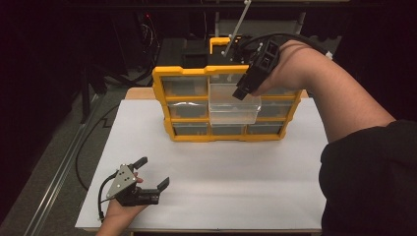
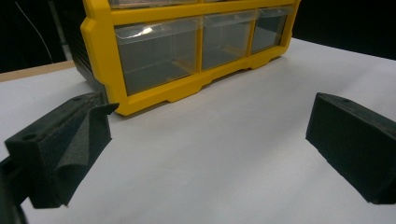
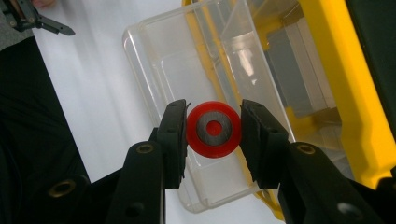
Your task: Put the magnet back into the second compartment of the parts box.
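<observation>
Nearest to me, my left gripper (image 1: 150,179) rests on the white table (image 1: 236,187), jaws released and wide apart with nothing between them. It points toward the cabinet's bottom row, well short of it.

Farther out stands the yellow cabinet (image 1: 162,98), upright on the table, with three rows of clear drawers. One middle drawer (image 1: 233,110) is pulled forward from the frame and stands open at the top.

My right gripper (image 1: 244,92) is held above that drawer, pointing down into it. In the right gripper view the jaws are clenched on a red ring (image 3: 214,129) with a grey centre, one pad (image 3: 173,140) on each side of its rim. The ring hangs over the drawer's interior, clear of the floor as far as I can judge.

Step in hand, as I judge it: placing the ring in the drawer. The next move calls for lowering the ring inside the walls, then opening the jaws. Keep clear of the drawer's front lip; a knock could shift it.
</observation>
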Available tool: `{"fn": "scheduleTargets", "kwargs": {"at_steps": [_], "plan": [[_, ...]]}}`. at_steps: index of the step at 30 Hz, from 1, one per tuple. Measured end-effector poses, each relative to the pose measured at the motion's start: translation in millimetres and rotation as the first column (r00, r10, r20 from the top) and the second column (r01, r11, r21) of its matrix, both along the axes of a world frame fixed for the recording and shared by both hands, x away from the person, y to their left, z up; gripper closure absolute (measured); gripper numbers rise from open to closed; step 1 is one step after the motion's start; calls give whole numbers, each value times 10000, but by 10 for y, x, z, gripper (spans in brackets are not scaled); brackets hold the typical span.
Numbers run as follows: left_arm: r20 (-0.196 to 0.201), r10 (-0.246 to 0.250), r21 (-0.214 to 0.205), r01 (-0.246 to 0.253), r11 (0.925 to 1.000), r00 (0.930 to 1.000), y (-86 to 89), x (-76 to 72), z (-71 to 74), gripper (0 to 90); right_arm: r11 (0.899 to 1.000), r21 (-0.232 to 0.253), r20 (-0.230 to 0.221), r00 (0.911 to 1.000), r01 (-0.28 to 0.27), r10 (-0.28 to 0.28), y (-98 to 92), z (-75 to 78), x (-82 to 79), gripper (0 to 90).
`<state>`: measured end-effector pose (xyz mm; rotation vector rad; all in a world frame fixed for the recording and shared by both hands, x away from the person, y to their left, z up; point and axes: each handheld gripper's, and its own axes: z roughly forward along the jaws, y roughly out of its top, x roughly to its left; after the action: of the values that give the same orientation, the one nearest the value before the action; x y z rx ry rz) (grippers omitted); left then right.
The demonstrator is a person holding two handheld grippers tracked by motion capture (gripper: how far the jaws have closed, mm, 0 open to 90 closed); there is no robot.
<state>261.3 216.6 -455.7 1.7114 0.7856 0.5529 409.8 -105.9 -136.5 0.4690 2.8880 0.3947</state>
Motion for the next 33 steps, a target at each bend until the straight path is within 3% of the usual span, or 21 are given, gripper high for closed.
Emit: {"fn": "scheduleTargets", "kwargs": {"at_steps": [22,33], "plan": [[-33,-78,10,78,10000,10000,-22,4,-8,13,9992,-368,-200,9997,139,-147,68,-190,192,640],[-93,-72,39,72,10000,9999,-27,14,-16,13,9994,-292,-193,9996,198,-203,73,-182,206,629]]}}
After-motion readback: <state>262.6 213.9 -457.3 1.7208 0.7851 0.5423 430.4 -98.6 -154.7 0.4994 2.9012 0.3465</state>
